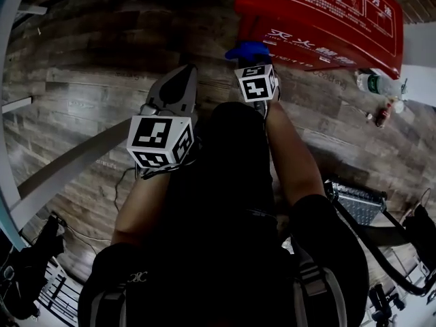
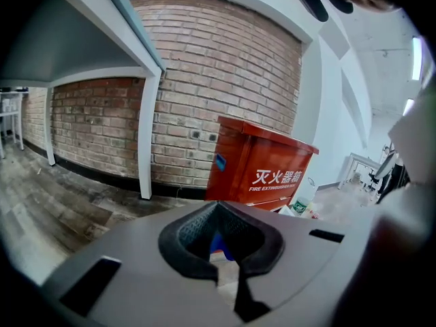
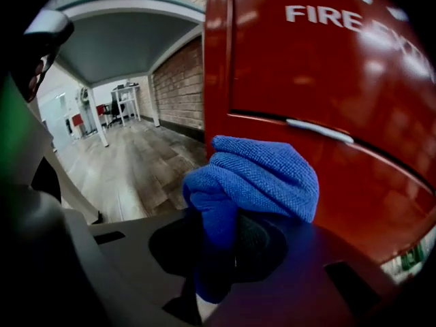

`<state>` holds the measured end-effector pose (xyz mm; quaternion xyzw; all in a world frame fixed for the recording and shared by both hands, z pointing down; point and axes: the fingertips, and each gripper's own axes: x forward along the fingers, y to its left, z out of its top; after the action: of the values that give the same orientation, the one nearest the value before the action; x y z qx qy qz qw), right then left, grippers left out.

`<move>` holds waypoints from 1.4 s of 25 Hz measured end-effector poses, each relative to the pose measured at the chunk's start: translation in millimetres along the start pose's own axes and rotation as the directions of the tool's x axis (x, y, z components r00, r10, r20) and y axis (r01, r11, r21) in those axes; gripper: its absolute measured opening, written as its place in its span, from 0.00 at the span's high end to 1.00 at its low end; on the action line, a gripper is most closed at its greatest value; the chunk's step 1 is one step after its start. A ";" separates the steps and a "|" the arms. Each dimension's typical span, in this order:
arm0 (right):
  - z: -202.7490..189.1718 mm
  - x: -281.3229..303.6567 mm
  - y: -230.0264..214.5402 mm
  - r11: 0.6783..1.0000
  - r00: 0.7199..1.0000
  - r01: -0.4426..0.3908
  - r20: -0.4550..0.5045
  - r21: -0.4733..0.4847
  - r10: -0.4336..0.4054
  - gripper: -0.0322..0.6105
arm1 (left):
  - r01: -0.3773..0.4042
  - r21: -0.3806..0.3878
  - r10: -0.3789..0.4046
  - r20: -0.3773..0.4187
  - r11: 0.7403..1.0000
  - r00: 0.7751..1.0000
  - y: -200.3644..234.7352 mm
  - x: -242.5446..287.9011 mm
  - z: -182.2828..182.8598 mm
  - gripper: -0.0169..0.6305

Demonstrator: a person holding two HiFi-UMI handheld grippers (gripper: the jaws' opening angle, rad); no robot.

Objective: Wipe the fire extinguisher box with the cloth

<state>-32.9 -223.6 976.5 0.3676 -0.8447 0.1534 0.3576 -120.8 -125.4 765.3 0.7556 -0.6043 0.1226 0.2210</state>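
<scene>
Blue cloth [image 3: 259, 176] is seen bunched into a thick fold and pinched between the jaws of the right gripper [image 3: 218, 234]. The jaws are clamped on its lower part, and the bulk of the fabric stands out beyond the tips. The cloth is held right up against the front of the red fire extinguisher box [image 3: 327, 114], near the left edge and below a horizontal seam. Whether it actually presses on the panel cannot be told.

From the head view, the cloth [image 1: 248, 50] is found at the lower left corner of the box [image 1: 320, 19], with the right gripper [image 1: 251, 60] just behind it.

The left gripper [image 1: 180, 77] is held back and to the left, well apart from the box. Its jaws are brought together with nothing gripped between them. In its own view, the left gripper [image 2: 218, 216] is pointed toward the box [image 2: 259, 169], and a patch of blue shows past the jaw opening.

The box stands on a grey wood-plank floor [image 1: 88, 60] against a brick wall [image 2: 218, 67]. A white post [image 2: 145, 138] is seen to its left. A green-labelled bottle [image 1: 371, 84] lies on the floor beside the box.
</scene>
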 end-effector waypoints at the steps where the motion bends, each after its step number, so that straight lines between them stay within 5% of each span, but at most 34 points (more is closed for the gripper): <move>1: -5.9 -2.3 -9.9 0.999 1.000 0.016 -0.005 0.027 -0.016 0.83 | 0.013 0.003 -0.013 -0.001 1.000 1.000 -4.3 2.4 -1.1 0.97; 9: -60.9 -39.4 -107.2 0.966 0.987 0.152 -0.091 0.208 -0.135 0.83 | 0.064 -0.024 -0.065 -0.020 0.998 0.998 -28.2 19.6 -5.8 0.97; 18: -112.0 -94.1 -212.3 0.922 0.935 0.338 -0.180 0.188 -0.306 0.83 | 0.099 -0.080 -0.100 -0.013 0.992 0.995 -35.0 31.7 -1.7 0.97; 27: -138.6 -70.3 -218.6 0.921 0.914 0.359 -0.255 0.149 -0.315 0.83 | 0.096 -0.122 -0.098 -0.015 0.988 0.995 -30.2 34.8 -9.7 0.97; 31: -171.5 -49.7 -211.6 0.936 0.880 0.346 -0.367 0.058 -0.303 0.83 | 0.096 -0.123 -0.102 -0.049 0.988 0.994 -29.7 37.9 -25.0 0.97; 35: -184.0 -15.2 -201.7 0.955 0.902 0.293 -0.343 0.036 -0.264 0.83 | 0.091 -0.111 -0.101 -0.090 0.990 0.991 -25.3 43.8 -41.0 0.97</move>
<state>212.0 -257.5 1093.1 0.4681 -0.7031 0.1972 0.4977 -82.4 -138.9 816.2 0.7641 -0.5618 0.1151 0.2954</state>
